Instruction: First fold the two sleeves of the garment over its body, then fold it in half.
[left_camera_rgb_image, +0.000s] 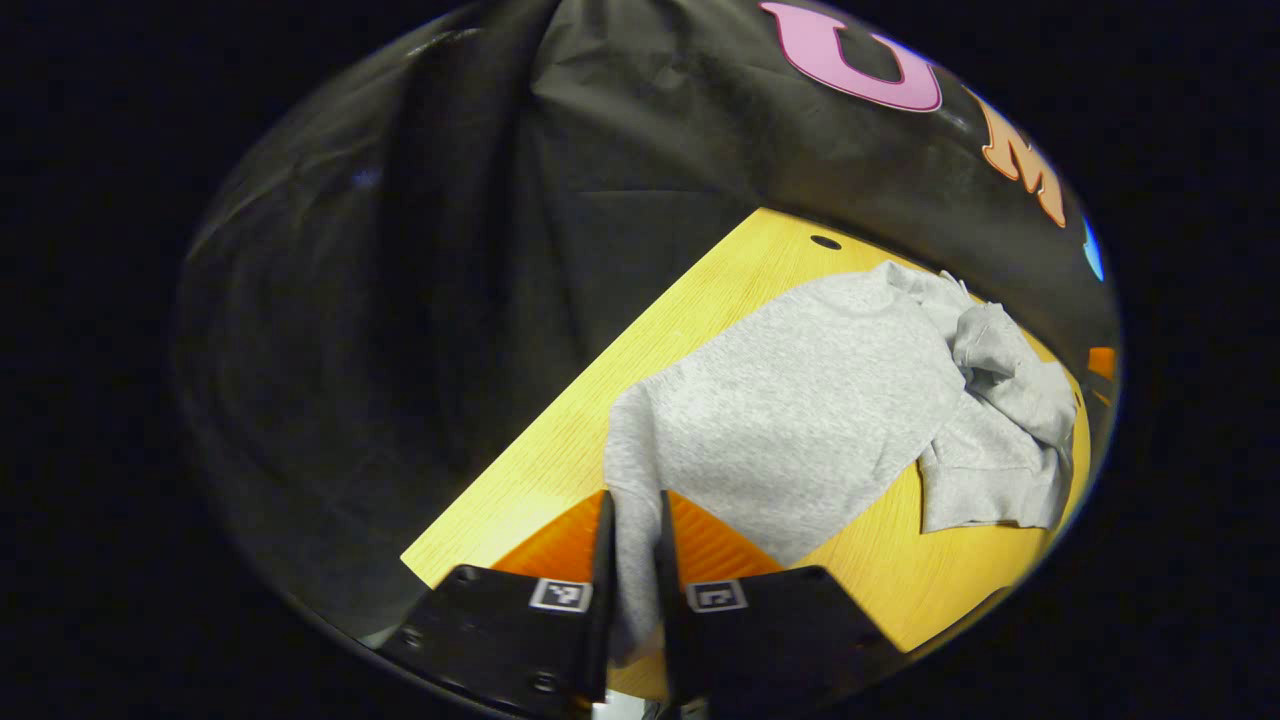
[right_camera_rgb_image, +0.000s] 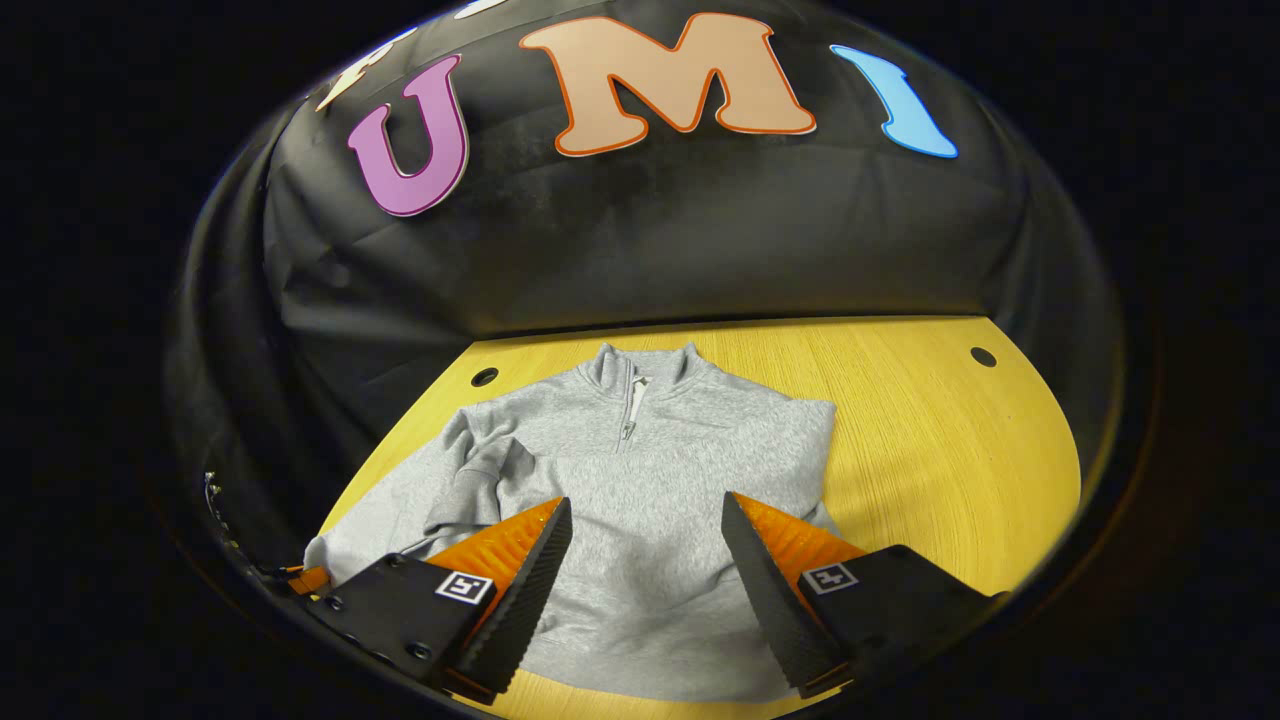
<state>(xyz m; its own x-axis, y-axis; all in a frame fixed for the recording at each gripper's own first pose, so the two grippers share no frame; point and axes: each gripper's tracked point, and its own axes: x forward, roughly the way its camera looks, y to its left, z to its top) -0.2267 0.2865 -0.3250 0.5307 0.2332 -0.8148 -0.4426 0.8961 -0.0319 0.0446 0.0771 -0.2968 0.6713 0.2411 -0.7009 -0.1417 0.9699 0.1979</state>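
Observation:
A grey zip-neck sweatshirt (right_camera_rgb_image: 650, 480) lies flat, front up, on a yellow wooden table (right_camera_rgb_image: 930, 430), its collar (right_camera_rgb_image: 632, 385) toward the back wall. In the right gripper view my right gripper (right_camera_rgb_image: 645, 503) hovers open over the lower body, with nothing between its fingers. One sleeve (right_camera_rgb_image: 470, 480) lies rumpled beside the body at the left. In the left gripper view my left gripper (left_camera_rgb_image: 635, 520) is shut on a strip of grey sleeve (left_camera_rgb_image: 632, 580) that runs up from the fingers to the sweatshirt (left_camera_rgb_image: 800, 400). More bunched grey fabric (left_camera_rgb_image: 1000, 390) lies at its far right.
The table (left_camera_rgb_image: 560, 470) ends close to the black cloth wall on the left and at the back. Small round holes (right_camera_rgb_image: 983, 356) (right_camera_rgb_image: 484, 377) sit near its back corners. Bare wood stretches to the right of the sweatshirt in the right gripper view.

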